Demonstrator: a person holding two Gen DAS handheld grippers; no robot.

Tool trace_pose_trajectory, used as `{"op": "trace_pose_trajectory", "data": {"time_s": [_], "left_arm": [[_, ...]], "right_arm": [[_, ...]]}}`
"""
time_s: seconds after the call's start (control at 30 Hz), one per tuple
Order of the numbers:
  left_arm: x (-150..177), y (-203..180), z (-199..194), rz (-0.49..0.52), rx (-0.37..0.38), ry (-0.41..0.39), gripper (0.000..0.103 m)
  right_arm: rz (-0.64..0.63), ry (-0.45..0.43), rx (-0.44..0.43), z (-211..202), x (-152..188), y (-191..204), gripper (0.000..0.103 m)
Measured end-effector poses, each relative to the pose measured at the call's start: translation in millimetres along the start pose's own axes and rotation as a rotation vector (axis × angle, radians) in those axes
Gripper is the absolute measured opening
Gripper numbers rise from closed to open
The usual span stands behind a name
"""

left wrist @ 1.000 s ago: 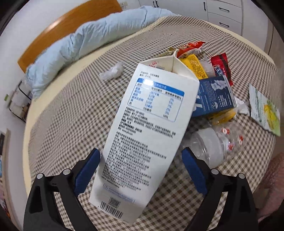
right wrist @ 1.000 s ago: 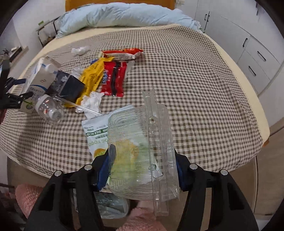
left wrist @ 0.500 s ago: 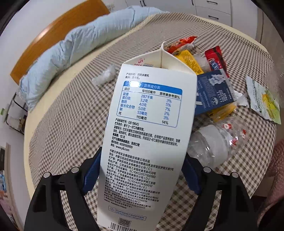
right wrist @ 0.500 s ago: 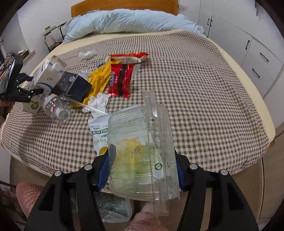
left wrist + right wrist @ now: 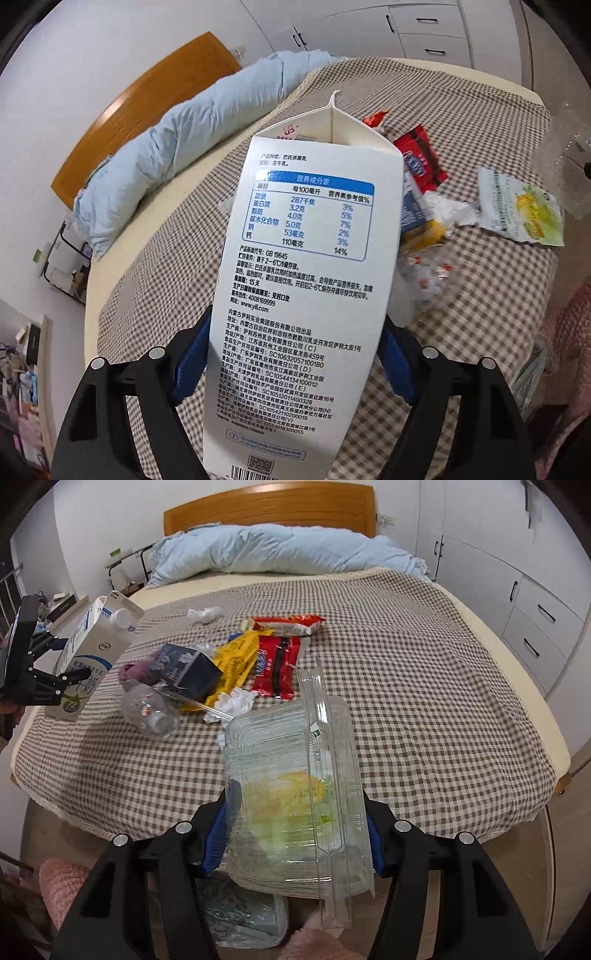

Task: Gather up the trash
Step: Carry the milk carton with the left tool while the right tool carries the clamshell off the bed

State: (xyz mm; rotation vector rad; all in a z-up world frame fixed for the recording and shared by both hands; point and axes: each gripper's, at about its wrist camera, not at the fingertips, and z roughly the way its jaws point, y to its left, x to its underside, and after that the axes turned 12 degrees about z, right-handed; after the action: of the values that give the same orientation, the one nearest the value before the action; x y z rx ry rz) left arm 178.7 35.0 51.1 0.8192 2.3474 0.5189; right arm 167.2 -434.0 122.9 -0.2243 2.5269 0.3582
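Observation:
A white milk carton (image 5: 306,277) with a blue nutrition table hangs tilted above the checked bed cover (image 5: 159,295), and my left gripper (image 5: 295,363) is shut on its lower part. From the right wrist view the carton (image 5: 98,653) and left gripper (image 5: 44,664) hang at the bed's left edge. My right gripper (image 5: 295,840) is shut on a clear plastic clamshell box (image 5: 295,775), held over the bed's near edge. On the cover lie a crushed clear bottle (image 5: 149,709), a dark blue box (image 5: 188,668), yellow (image 5: 236,661) and red wrappers (image 5: 275,666), and a green-yellow snack bag (image 5: 524,210).
A rolled light-blue quilt (image 5: 280,550) lies along the wooden headboard (image 5: 269,506). White cabinets (image 5: 532,627) stand to the right of the bed. A crumpled tissue (image 5: 205,613) lies farther back. A clear plastic bag (image 5: 240,915) sits on the floor under the clamshell, beside something pink and fuzzy (image 5: 62,882).
The left gripper's pads closed onto the milk carton and raised it off the cover. The right gripper drew back and up from the bed with the clamshell still held.

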Motion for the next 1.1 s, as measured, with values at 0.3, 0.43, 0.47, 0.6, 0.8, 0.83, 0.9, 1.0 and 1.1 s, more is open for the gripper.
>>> {"op": "trace_pose_trajectory", "data": {"time_s": [0.3,0.43,0.47,0.6,0.8,0.83,0.9,1.0,1.1], "left_arm": [[4,-40,-51,-0.026,-0.014,-0.053,0.078],[8,-62,-70,-0.013,-0.018,-0.061,0.078],[9,-67,-75,-0.014,-0.02,-0.067,0.078],[17,-89,-95,-0.009,-0.026,-0.093,0.078],[27,-123,-114,-0.002,-0.013,-0.099,0.078],[28,-128,-116,-0.001,-0.008,-0.098,0.078],[32,-139,-118,0.004,0.015,-0.096,0.078],[38,-157,-120,0.017,0.062,-0.104,0.078],[44,-172,-118,0.027,0.08,-0.103,0.078]], "right_arm": [[-0.023,-0.041,-0.039,-32,27,15,0.058],[-0.038,-0.051,-0.055,-43,40,21,0.058],[-0.04,-0.052,-0.062,-45,44,22,0.058],[-0.038,-0.053,-0.085,-52,56,24,0.058],[-0.039,-0.033,-0.114,-54,76,31,0.058],[-0.041,-0.03,-0.117,-55,80,32,0.058],[-0.048,-0.022,-0.122,-55,87,34,0.058],[-0.059,-0.015,-0.125,-56,97,36,0.058],[-0.061,-0.004,-0.128,-54,109,37,0.058]]}}
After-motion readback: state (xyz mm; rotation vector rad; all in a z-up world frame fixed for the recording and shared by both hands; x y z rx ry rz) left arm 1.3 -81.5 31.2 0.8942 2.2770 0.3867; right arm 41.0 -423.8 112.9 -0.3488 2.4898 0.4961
